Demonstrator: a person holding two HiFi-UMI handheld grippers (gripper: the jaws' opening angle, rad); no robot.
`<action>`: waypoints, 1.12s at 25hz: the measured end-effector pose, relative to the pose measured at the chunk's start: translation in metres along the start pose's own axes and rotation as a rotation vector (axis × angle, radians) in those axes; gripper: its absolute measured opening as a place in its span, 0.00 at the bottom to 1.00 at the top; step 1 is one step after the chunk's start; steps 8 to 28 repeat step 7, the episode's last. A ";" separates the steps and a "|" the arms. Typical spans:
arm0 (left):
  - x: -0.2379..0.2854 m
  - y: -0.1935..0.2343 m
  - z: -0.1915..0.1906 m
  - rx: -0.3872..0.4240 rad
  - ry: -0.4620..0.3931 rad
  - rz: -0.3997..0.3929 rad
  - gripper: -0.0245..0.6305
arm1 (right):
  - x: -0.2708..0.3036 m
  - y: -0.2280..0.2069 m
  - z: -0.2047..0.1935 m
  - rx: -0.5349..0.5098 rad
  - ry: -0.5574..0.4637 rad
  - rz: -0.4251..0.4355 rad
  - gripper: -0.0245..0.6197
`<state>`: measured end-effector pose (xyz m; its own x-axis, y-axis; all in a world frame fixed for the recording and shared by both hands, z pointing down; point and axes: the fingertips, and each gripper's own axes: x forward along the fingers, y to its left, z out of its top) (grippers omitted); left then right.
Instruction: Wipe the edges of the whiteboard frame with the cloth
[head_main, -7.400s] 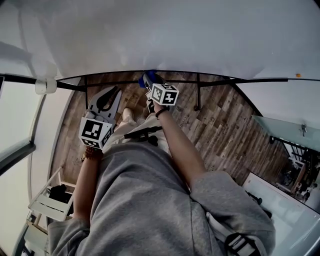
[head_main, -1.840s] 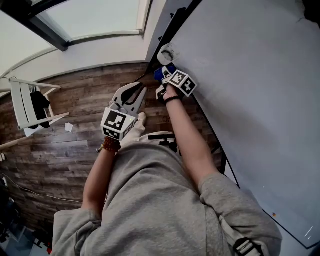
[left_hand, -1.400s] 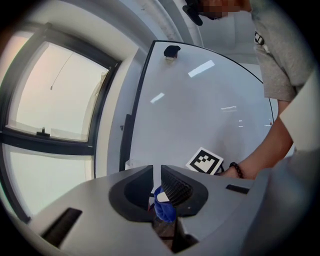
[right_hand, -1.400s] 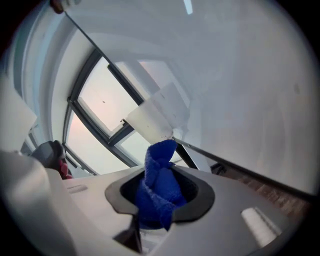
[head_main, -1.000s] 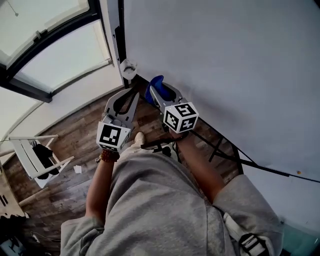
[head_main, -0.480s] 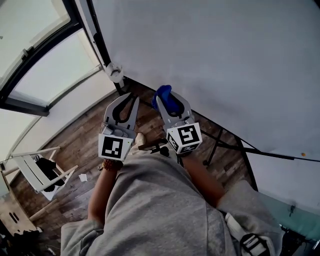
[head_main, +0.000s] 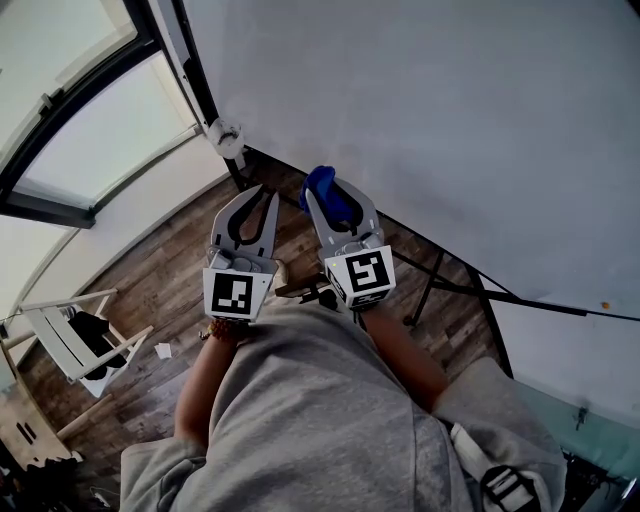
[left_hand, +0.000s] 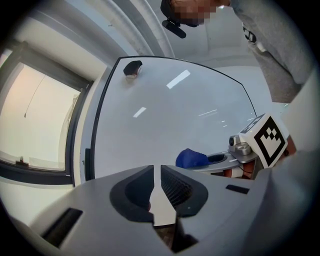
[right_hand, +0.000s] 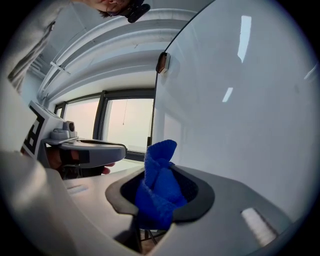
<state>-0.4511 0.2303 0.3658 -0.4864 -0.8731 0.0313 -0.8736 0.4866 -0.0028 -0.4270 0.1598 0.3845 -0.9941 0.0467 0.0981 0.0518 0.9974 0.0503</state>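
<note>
Nothing fancy here. A bunched-up blue cloth is clamped in the fingers of the right gripper, with a good bit of it sticking out past the tips. From the head view, the cloth is held near the lower edge of the whiteboard, a little right of its lower left corner. Whether the dark frame is actually touched can't be told.

The left gripper is held just to the left of the right gripper, both pointed away from the person. In its own view the fingers are seen closed up with nothing between them, only a thin sliver of light.

A wooden floor is seen under all of it, and a white chair is parked well off to the left.
</note>
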 end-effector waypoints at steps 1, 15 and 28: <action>-0.001 0.000 -0.001 -0.005 0.000 -0.002 0.11 | 0.001 0.002 0.000 -0.001 0.000 0.003 0.23; 0.000 0.005 -0.015 -0.010 0.015 -0.007 0.11 | 0.005 0.005 -0.003 0.004 -0.007 -0.008 0.23; 0.000 0.005 -0.015 -0.010 0.015 -0.007 0.11 | 0.005 0.005 -0.003 0.004 -0.007 -0.008 0.23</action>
